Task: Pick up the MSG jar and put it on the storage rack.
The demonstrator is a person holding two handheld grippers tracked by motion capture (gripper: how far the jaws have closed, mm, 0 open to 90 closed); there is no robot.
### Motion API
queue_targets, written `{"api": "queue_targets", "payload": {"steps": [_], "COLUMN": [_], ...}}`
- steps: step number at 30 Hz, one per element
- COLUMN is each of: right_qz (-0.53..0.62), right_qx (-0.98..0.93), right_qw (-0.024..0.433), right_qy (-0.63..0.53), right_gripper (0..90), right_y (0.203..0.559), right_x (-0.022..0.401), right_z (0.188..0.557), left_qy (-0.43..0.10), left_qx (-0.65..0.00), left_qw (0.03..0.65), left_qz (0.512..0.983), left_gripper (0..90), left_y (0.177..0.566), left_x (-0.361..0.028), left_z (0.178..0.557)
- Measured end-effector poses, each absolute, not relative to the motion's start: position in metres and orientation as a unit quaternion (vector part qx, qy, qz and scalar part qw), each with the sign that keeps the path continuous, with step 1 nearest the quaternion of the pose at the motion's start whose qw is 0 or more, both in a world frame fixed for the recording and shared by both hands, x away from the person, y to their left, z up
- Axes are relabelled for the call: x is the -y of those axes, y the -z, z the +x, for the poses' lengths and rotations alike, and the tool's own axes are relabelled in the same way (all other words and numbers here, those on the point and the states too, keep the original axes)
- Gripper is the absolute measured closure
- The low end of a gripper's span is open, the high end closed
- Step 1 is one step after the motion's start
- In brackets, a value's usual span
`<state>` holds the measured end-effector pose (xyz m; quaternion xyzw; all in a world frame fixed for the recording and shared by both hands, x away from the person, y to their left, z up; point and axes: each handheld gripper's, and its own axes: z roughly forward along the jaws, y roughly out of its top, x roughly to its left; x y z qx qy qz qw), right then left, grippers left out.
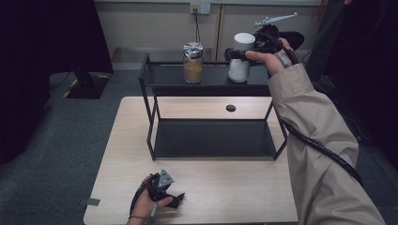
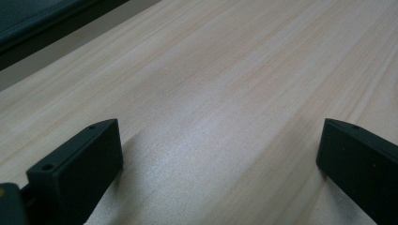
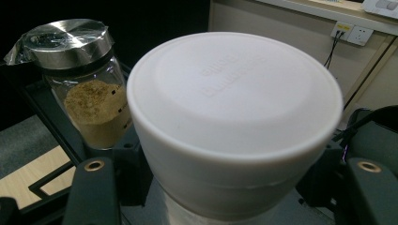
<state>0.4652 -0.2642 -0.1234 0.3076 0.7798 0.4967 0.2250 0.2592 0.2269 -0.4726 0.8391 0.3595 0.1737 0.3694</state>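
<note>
A white jar with a white lid stands on the top shelf of a black two-tier rack, at its right end. My right gripper is at the jar's neck with one jaw on each side; a thin dark gap shows at both jaws, so it reads as open. In the right gripper view the gripper straddles the jar. A glass jar of brown powder with a metal lid stands to the left on the same shelf. My left gripper rests open on the wooden table, with nothing between its jaws.
The rack's lower shelf holds nothing. A round cable hole sits in the tabletop behind the rack. A wall socket with a cord is behind the shelf. Grey carpet surrounds the table.
</note>
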Motion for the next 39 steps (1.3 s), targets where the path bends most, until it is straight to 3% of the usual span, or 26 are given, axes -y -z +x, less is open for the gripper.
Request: {"api": "queue_targets", "payload": {"steps": [5,21,39], "right_qz": [0.309,0.326,0.299], "right_qx": [-0.779,-0.759,-0.772], "right_qw": [0.226,0.225,0.233], "right_qy": [-0.497,-0.516,-0.510], "right_gripper": [30.8,0.2,0.0], "right_y": [0.125,0.140,0.155], "right_x": [0.264,0.276,0.293], "right_z": [0.464,0.451,0.421], "left_qy": [-0.174,-0.174,-0.174], "left_qx": [-0.360,-0.360,-0.360], "left_qw": [0.369,0.369,0.369], "left_qz": [0.839,0.839,0.839], "left_gripper": [0.0,0.0,0.0], "left_y": [0.473,0.473,0.473], "left_x": [-0.227,-0.227,-0.227], "left_z": [0.259,0.259,0.259]}}
